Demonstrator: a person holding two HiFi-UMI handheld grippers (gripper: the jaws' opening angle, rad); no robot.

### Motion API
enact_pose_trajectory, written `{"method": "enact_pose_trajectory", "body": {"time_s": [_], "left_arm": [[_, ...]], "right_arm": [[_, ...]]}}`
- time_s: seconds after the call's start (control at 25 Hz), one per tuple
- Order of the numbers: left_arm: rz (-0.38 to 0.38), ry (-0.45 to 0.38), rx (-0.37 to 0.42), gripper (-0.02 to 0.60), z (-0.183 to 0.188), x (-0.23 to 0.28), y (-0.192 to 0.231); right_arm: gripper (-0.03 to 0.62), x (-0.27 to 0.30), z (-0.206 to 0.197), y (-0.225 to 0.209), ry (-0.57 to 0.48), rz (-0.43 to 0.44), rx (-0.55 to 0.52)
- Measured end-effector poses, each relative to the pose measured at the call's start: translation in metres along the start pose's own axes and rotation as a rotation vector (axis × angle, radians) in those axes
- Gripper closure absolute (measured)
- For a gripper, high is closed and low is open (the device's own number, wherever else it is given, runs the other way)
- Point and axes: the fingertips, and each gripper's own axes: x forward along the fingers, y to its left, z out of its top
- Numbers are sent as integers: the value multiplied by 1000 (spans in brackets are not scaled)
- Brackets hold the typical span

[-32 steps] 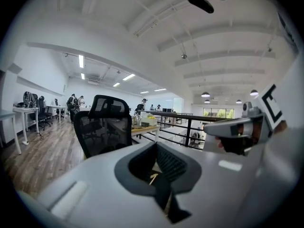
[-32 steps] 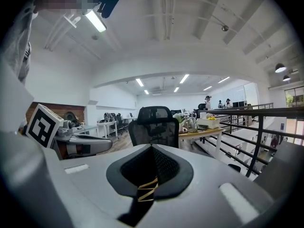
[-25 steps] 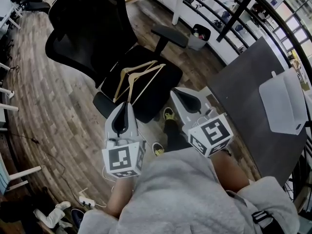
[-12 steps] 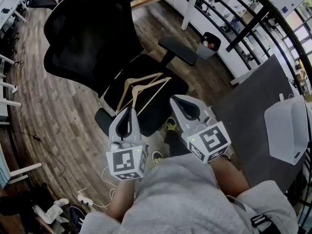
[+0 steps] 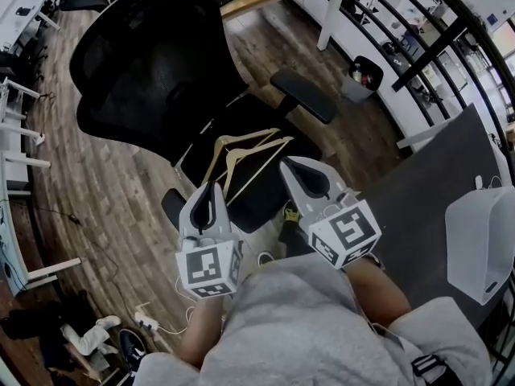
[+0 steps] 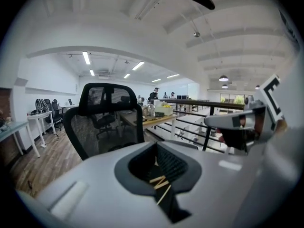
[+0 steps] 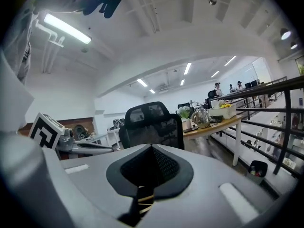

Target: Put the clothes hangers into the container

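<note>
Clothes hangers, two wooden ones, lie overlapping on the seat of the black office chair. They are well apart from the white container, which sits on the dark counter at right. Left hand-held gripper and right hand-held gripper hover side by side over the seat's near edge, each with jaws together and nothing clamped between them.
</note>
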Motion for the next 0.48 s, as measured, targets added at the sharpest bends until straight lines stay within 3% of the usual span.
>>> {"method": "enact_pose_trajectory", "body": {"time_s": [0.2, 0.48], "left_arm": [[55, 46, 33, 571, -5, 22, -3], [94, 135, -24, 569, -37, 53, -4]], "right_arm": [[595, 15, 4, -25, -26, 58, 54], [595, 41, -13, -55, -14, 114, 118]]}}
